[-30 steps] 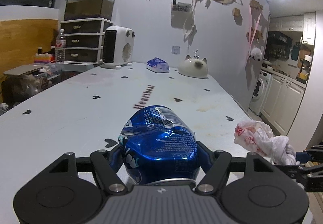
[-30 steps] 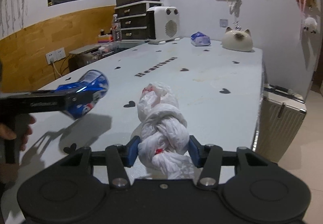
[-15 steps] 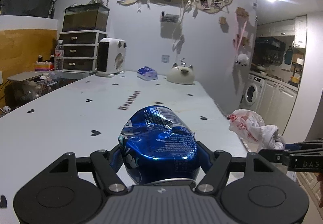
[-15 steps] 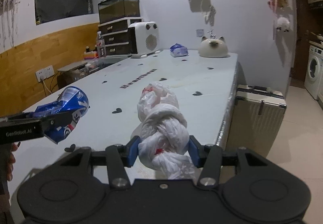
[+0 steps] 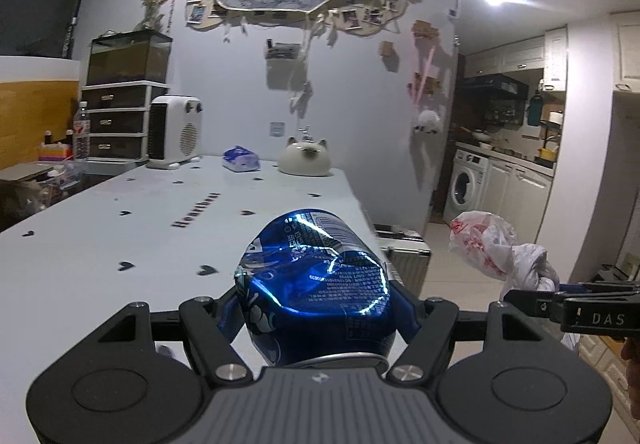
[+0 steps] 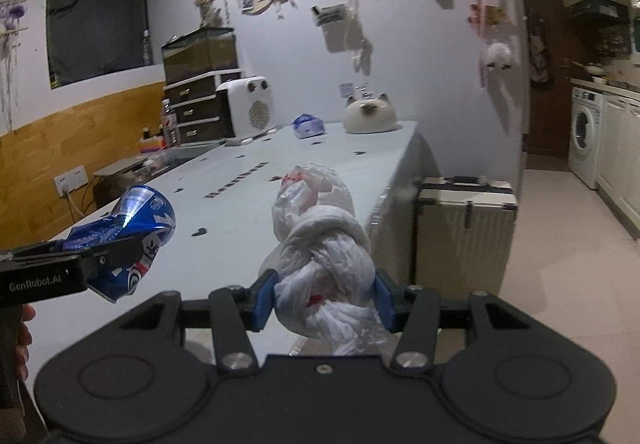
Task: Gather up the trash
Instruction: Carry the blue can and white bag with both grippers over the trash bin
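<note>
Can: crushed blue can point(image 5: 316, 284), held above the near end of the counter point(image 5: 160, 228), lifted clear of it.
Left tool: left tool point(image 5: 316, 318) clenched on the can, one pad on each dented side.
Bag: knotted white plastic bag point(image 6: 324, 244), red print at its far end, held in the air past the counter's right edge.
Right tool: right tool point(image 6: 324, 298) clenched on the bag's twisted knot.
Far end of counter: white heater point(image 5: 174, 137), cat-shaped pot point(image 5: 304, 161).
Floor: suitcase point(image 6: 464, 232) just beside the counter.
</note>
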Available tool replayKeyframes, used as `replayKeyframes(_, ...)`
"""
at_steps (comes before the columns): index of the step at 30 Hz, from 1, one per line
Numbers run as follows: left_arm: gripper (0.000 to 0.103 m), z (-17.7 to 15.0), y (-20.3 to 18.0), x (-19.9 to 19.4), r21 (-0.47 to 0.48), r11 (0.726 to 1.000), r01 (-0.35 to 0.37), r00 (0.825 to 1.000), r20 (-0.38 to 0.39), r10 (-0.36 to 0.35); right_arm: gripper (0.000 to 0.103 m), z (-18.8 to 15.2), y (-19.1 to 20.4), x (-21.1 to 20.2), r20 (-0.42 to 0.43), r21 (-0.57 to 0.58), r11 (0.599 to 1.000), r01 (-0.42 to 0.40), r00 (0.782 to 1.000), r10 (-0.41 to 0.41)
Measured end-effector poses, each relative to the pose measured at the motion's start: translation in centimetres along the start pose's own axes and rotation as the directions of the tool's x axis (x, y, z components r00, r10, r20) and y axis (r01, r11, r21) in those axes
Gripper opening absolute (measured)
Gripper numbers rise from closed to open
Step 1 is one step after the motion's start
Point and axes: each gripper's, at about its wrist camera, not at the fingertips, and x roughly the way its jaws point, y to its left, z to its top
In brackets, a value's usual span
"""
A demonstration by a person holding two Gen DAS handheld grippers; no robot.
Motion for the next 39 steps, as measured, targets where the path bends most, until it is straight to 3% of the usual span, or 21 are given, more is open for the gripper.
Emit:
replayKeyframes(12,0.072,-1.3,-7.5,0.1,0.033,0.994,0.105,0.994,-0.011,-0.105,0.052,-2.2,-6.0,-5.8,0.041,0.069,0.991,0.117,0.992,-0.12)
replayKeyframes(24,0.072,-3.1,-15.0,4.6,0.055,0.973,0.223,0.972,-0.082,-0.218,0.052,-4.3,-12.5,-7.6,0.013,0.142,0.959,0.246,0.968,-0.25)
replayKeyframes(31,0.072,-5.2,-20.1,8.9,0.066,0.951,0.301,0.944,-0.158,-0.288,0.052,-6.8,-17.4,-7.1,-0.043,0.211,0.926,0.312,0.95,-0.31)
replayKeyframes(39,0.072,-7.6,-25.4,15.9,0.025,0.921,0.389,0.896,-0.241,-0.373,0.052,-10.2,-23.2,-5.4,-0.133,0.262,0.876,0.406,0.914,-0.383)
